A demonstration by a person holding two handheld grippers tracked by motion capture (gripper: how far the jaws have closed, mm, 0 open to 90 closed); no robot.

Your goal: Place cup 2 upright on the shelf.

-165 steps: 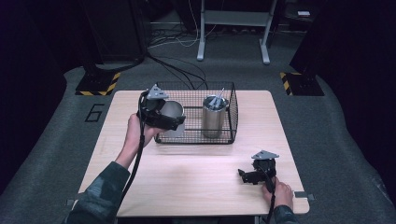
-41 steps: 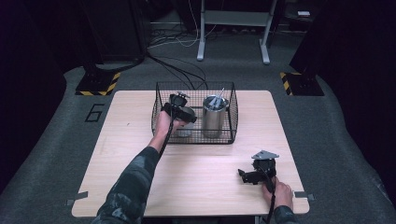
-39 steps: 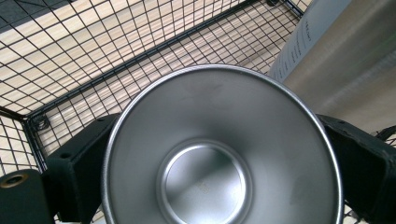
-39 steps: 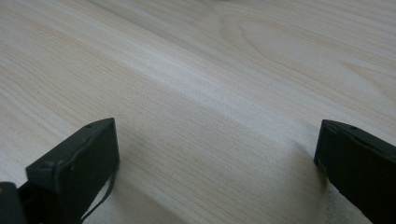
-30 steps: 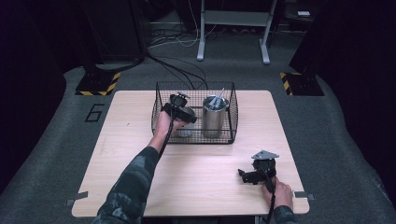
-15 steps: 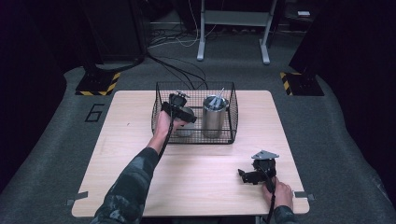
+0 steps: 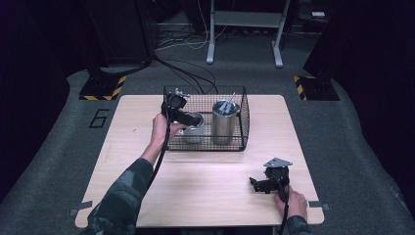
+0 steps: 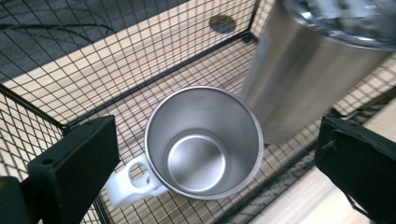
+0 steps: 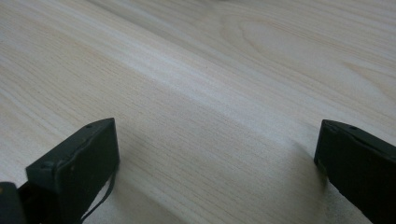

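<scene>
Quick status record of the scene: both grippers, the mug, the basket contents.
left gripper: open, above the steel mug, jaws either side of it, not touching
steel mug: upright, empty, white handle, inside wire basket
tall steel tumbler: upright in the basket, beside the mug
right gripper: open, low over bare wooden table, near front right

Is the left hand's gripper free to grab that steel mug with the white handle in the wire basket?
Probably yes: the left gripper hangs over the steel mug with jaws open wider than its rim. The tall tumbler stands close beside it.
</scene>
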